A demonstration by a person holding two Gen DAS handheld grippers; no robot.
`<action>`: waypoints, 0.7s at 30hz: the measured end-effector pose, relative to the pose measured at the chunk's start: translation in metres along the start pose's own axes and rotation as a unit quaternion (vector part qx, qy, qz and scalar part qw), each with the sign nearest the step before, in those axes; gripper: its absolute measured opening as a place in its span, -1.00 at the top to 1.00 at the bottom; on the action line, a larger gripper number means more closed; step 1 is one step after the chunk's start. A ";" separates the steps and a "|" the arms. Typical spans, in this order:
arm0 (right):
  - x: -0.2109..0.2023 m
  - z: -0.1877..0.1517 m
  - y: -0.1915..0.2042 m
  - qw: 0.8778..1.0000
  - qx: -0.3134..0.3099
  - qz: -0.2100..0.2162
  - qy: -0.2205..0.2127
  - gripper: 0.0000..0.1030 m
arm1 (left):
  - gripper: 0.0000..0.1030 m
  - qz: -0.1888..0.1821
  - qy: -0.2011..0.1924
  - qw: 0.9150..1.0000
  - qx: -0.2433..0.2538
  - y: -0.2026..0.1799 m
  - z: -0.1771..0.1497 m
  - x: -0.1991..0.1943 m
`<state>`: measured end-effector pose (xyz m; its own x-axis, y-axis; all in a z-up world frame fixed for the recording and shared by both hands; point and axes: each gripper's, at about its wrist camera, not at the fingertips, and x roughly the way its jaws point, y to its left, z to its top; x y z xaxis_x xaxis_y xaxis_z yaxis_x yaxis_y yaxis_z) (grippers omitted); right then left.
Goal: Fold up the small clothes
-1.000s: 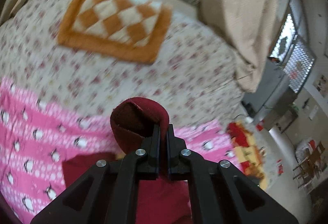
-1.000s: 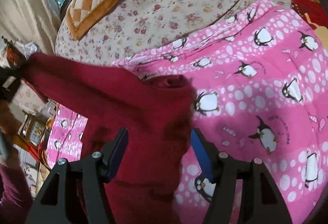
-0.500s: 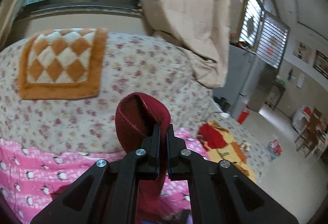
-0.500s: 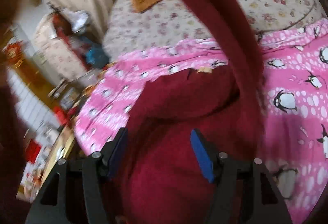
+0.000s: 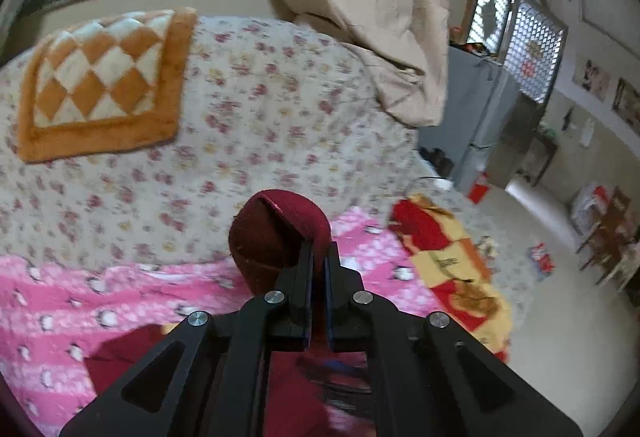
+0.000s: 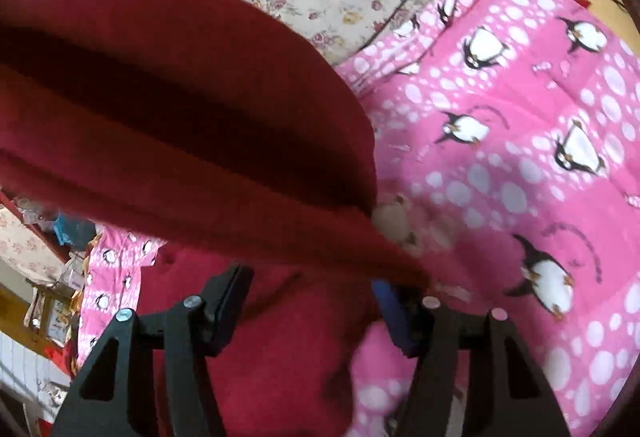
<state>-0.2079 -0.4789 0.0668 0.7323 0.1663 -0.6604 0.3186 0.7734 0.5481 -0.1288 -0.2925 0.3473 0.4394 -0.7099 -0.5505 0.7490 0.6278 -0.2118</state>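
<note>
A dark red garment is pinched in my left gripper, which is shut on a folded edge of it and holds it up above the pink penguin blanket. The rest of the garment hangs down below the fingers. In the right wrist view the lifted red garment stretches across the upper left, its lower part lying on the pink penguin blanket. My right gripper is open, its fingers spread over the garment, holding nothing.
A floral bedspread covers the bed, with an orange checked cushion at the back left. A beige curtain hangs at the back. A red and yellow cloth lies at the bed's right edge; floor and furniture lie beyond.
My left gripper has lifted the red garment up off the blanket and holds it raised. The right gripper has stayed open as the lifted cloth swept across its view.
</note>
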 end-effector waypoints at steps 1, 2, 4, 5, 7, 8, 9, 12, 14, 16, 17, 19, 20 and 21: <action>-0.006 -0.001 -0.001 1.000 -0.007 0.009 0.006 -0.23 | 1.00 0.008 -0.002 1.000 -0.002 0.009 -0.003 -0.002; -0.013 -0.004 -0.003 1.000 -0.013 0.015 0.010 -0.24 | 1.00 0.019 -0.004 1.000 -0.004 0.021 -0.008 -0.004; -0.024 -0.006 -0.003 0.999 -0.027 0.019 0.023 -0.28 | 1.00 0.051 -0.007 0.999 -0.012 0.051 -0.024 -0.009; -0.029 -0.007 -0.002 0.999 -0.033 0.018 0.028 -0.35 | 1.00 0.072 -0.002 0.997 -0.027 0.077 -0.038 -0.011; -0.037 -0.009 -0.006 0.998 -0.039 0.027 0.031 -0.36 | 1.00 0.092 0.012 0.994 -0.062 0.116 -0.063 -0.012; -0.042 -0.011 -0.007 0.998 -0.039 0.030 0.033 -0.37 | 1.00 0.106 0.021 0.990 -0.085 0.141 -0.080 -0.012; -0.045 -0.012 -0.008 0.998 -0.038 0.030 0.034 -0.37 | 1.00 0.126 0.032 0.985 -0.111 0.168 -0.103 -0.011; -0.044 -0.003 -0.012 0.999 -0.031 0.014 0.030 -0.38 | 1.00 0.161 0.075 0.963 -0.201 0.241 -0.175 0.002; -0.037 0.006 -0.010 0.999 -0.031 0.003 0.031 -0.38 | 1.00 0.163 0.103 0.948 -0.252 0.272 -0.212 0.014; -0.026 0.016 -0.005 0.999 -0.035 -0.004 0.029 -0.38 | 1.00 0.164 0.129 0.933 -0.294 0.294 -0.248 0.025; -0.018 0.022 -0.001 0.999 -0.036 -0.011 0.030 -0.39 | 1.00 0.161 0.129 0.929 -0.306 0.299 -0.263 0.028; 0.000 0.035 0.005 0.999 -0.035 -0.019 0.036 -0.42 | 1.00 0.153 0.119 0.931 -0.311 0.296 -0.271 0.028; 0.010 0.040 0.008 0.998 -0.035 -0.019 0.041 -0.46 | 1.00 0.152 0.113 0.932 -0.309 0.294 -0.271 0.028; 0.025 0.046 0.011 0.998 -0.033 -0.026 0.050 -0.46 | 1.00 0.151 0.109 0.934 -0.305 0.291 -0.269 0.027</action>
<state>-0.1588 -0.4943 0.0801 0.6508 0.1834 -0.7368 0.3116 0.8204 0.4794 -0.0320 -0.0431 0.0533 0.4242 -0.4306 -0.7967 0.1567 0.9014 -0.4037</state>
